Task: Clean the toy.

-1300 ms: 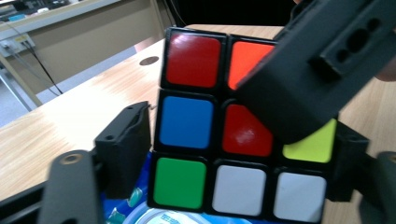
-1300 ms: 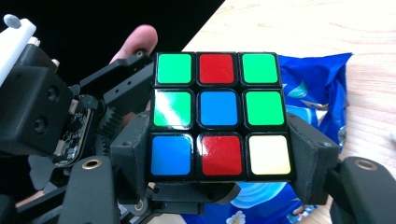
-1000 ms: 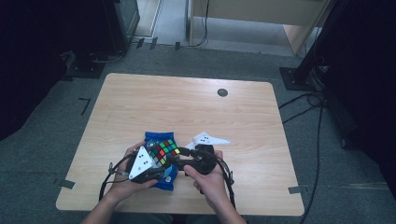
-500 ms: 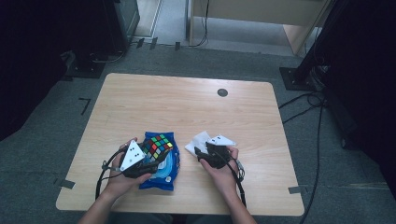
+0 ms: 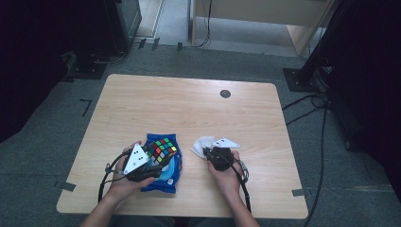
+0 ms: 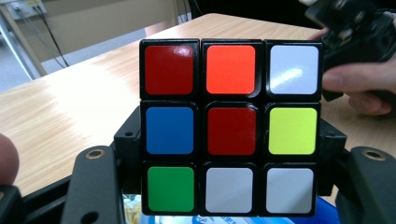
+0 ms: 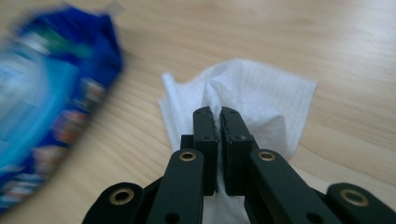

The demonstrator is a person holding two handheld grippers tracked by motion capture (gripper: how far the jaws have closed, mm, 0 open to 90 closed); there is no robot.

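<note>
While left gripper [image 5: 150, 163] clamps cube [image 5: 161, 150] over blue pack [image 5: 166, 176], right gripper [image 7: 219, 116] fingers just closed, pinching wipe [image 7: 261, 100] on worktop [image 5: 189, 113]. Grab done, I'd say; wiping cube faces left. Wipe not lifted yet.

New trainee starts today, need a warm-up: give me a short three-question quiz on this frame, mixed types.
1. True or false: the left gripper holds the puzzle cube.
2. What are the right gripper's fingers pinching? A) blue packet B) white tissue C) cable
3. Fill in: the centre square of the cube face in the left gripper view is ____.

Key: 1 true. 2 B, the white tissue, bunched up between the closed fingers on the table. 3 red. The blue packet lies under the cube.
</note>
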